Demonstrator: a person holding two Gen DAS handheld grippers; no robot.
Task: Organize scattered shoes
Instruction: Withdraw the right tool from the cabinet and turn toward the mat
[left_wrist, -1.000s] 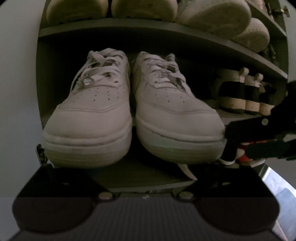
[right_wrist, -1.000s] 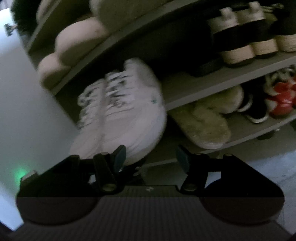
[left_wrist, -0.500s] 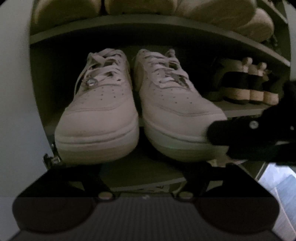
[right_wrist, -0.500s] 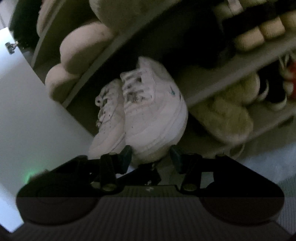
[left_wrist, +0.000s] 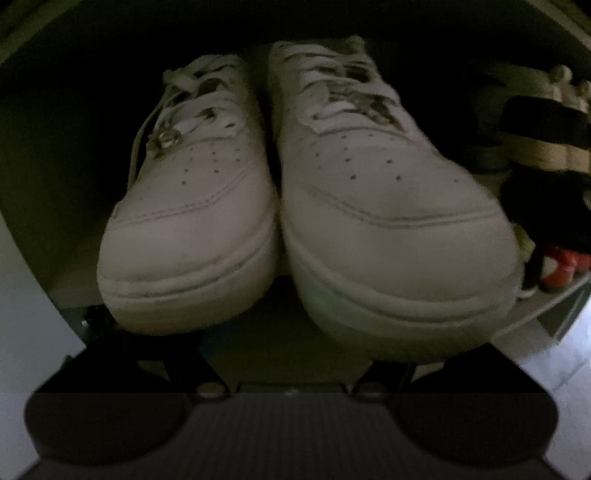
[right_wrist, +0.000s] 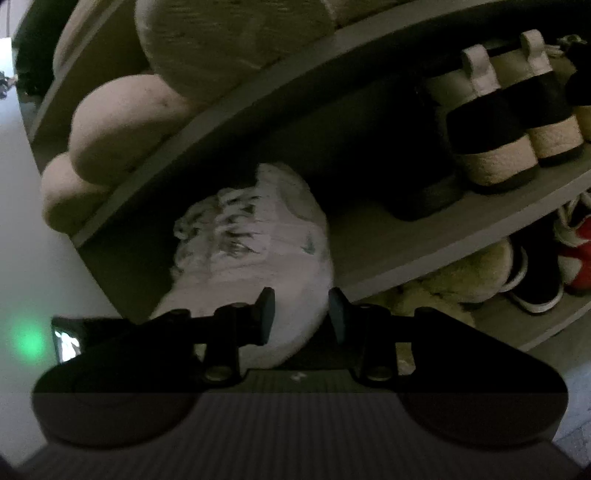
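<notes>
Your left tool (left_wrist: 291, 343) faces the pair of white sneakers head-on, and its jaws are opening. Its fingers are mostly hidden under the toes, so only dark stubs show at 7 and 5 o'clock of the view. No pad presses on either shoe. The left sneaker (left_wrist: 188, 221) fills the 9 o'clock half and the right sneaker (left_wrist: 388, 221) the 3 o'clock half. They sit side by side, toes toward you and just touching along their inner edges, on the grey shelf (left_wrist: 255, 332) of the shoe rack.

Your right tool (right_wrist: 301, 314) comes at the same pair from the side, with its jaws partly apart. The toe of the near sneaker (right_wrist: 266, 266) sits between the two fingers. The finger (right_wrist: 264, 314) on the 9 o'clock side overlaps the toe, but in this dim, blurred view you cannot tell whether the pads actually press on it.

At 2 o'clock in that view, on the same shelf level, stands a pair of rope-soled black-banded shoes (right_wrist: 495, 147). Fluffy slippers (right_wrist: 454, 284) lie at 4 o'clock on the shelf below. Red and white sneakers (right_wrist: 576, 258) are at the 3 o'clock edge. Pale rounded shoes (right_wrist: 122, 125) sit on the shelf above, at 10 o'clock.
</notes>
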